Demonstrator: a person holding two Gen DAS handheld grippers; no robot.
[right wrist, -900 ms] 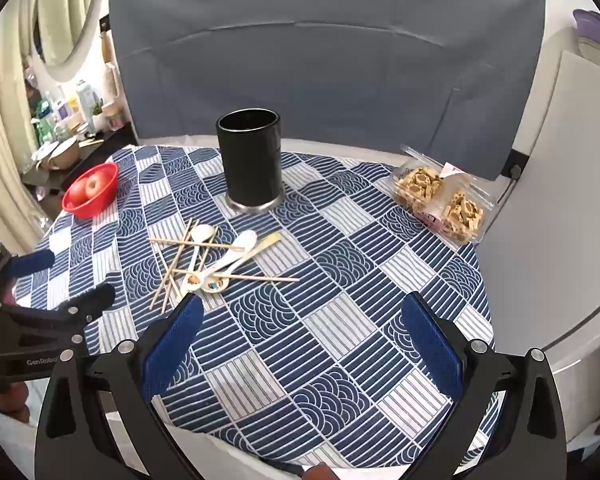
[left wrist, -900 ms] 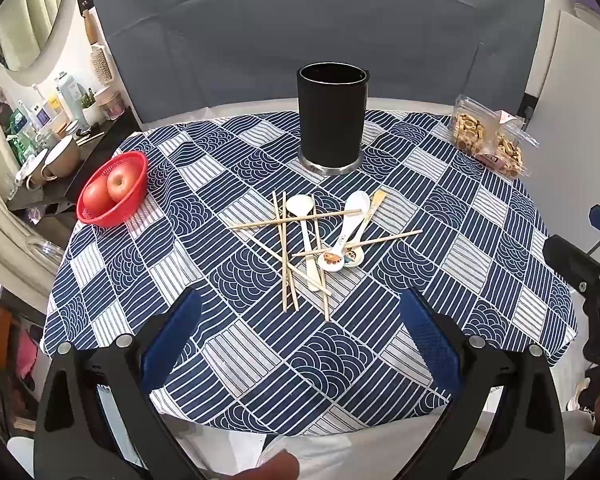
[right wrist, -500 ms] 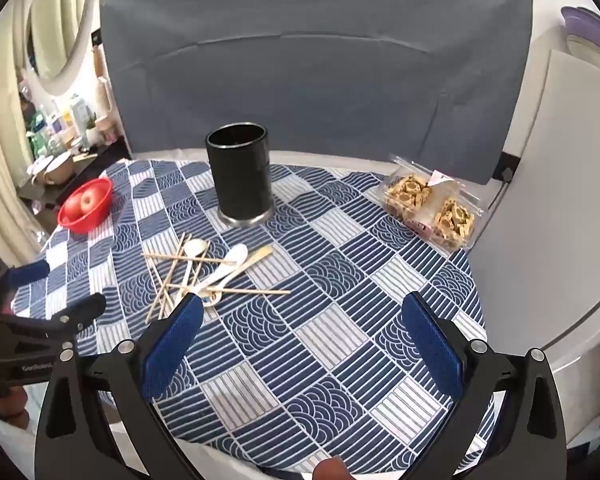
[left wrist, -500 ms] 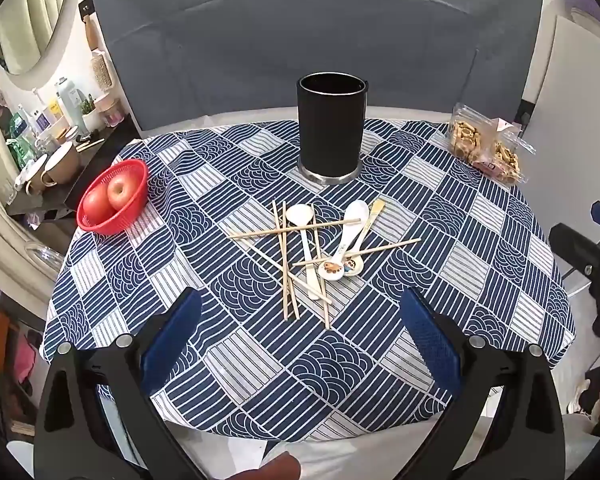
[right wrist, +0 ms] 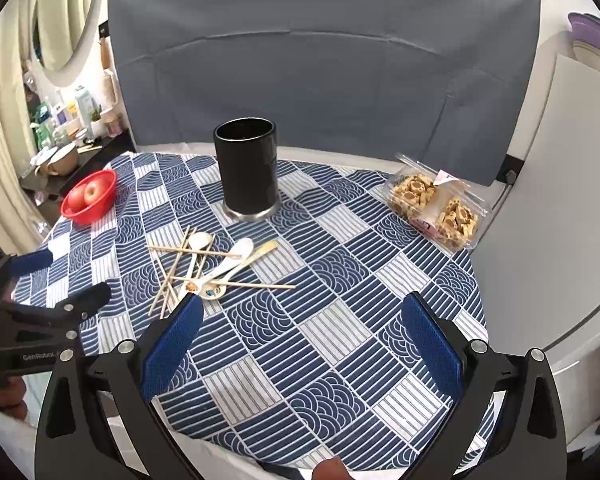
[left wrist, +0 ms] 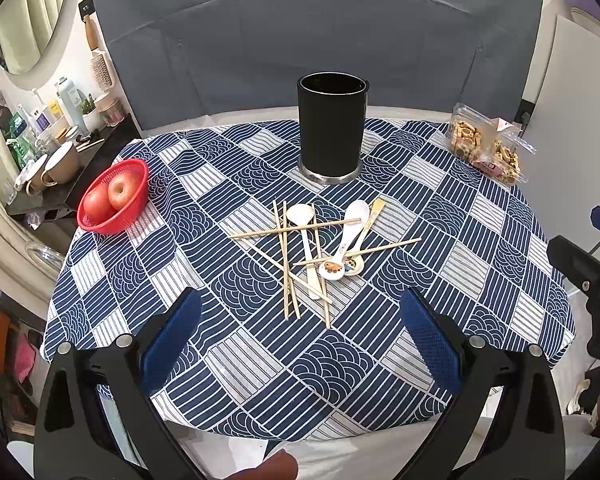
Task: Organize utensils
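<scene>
A black cylindrical holder (left wrist: 332, 128) (right wrist: 247, 168) stands upright near the back of the round table. In front of it lies a loose pile of wooden chopsticks (left wrist: 286, 256) (right wrist: 172, 270) crossed with white ceramic spoons (left wrist: 350, 236) (right wrist: 224, 266). My left gripper (left wrist: 300, 334) hovers open over the near table edge, the pile just ahead of its blue pads. My right gripper (right wrist: 300, 334) is open too, over the cloth to the right of the pile. Nothing sits between either pair of fingers.
A red basket with two apples (left wrist: 114, 198) (right wrist: 89, 196) sits at the table's left edge. A clear box of biscuits (left wrist: 486, 148) (right wrist: 436, 206) lies at the right back. The blue patterned tablecloth (left wrist: 440, 208) covers the table; a cluttered shelf (left wrist: 56, 148) stands to the left.
Both grippers have pulled back and up a little, so the table looks slightly smaller and lower in each view. Nothing on the table has moved.
</scene>
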